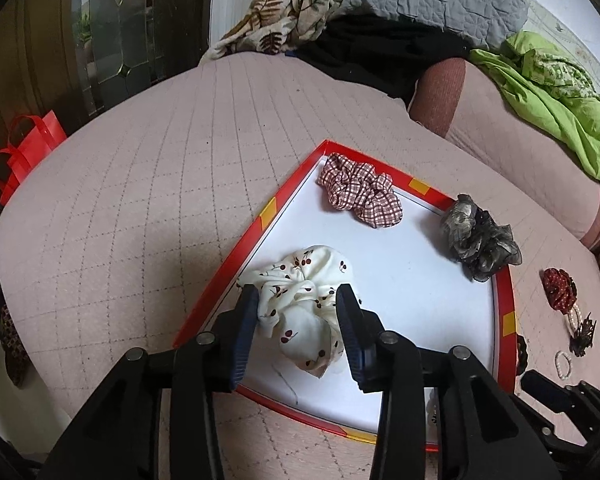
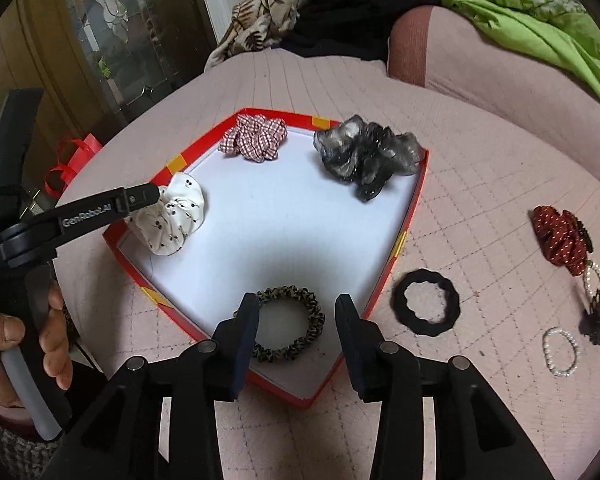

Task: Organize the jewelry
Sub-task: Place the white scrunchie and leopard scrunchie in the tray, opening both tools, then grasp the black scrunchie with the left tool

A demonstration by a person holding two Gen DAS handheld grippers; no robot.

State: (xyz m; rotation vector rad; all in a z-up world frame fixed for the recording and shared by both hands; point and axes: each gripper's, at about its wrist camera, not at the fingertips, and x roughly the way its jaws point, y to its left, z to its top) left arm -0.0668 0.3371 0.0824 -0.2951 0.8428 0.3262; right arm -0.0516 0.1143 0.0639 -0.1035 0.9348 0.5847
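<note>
Left gripper [image 1: 298, 300] fingers apart around white cherry scrunchie [image 1: 300, 300] inside red-rimmed tray [image 1: 509, 300]. Right gripper [image 2: 298, 312] fingers apart over leopard scrunchie [image 2: 288, 324] at tray's near corner. Checked scrunchie [image 2: 256, 140], grey scrunchie [image 2: 364, 156] along far edge; black hair tie [image 2: 426, 302] just outside.

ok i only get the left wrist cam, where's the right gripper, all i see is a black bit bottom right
observer: The right gripper is open at the near corner of the red tray, its fingers either side of a leopard-print scrunchie.
operator: is that one inside the tray
observer: Yes, it lies flat on the tray's white floor, just inside the near rim.
operator: anything just outside the rim there
observer: A black hair tie lies on the pink cover to the right of the tray, apart from the rim.
</note>
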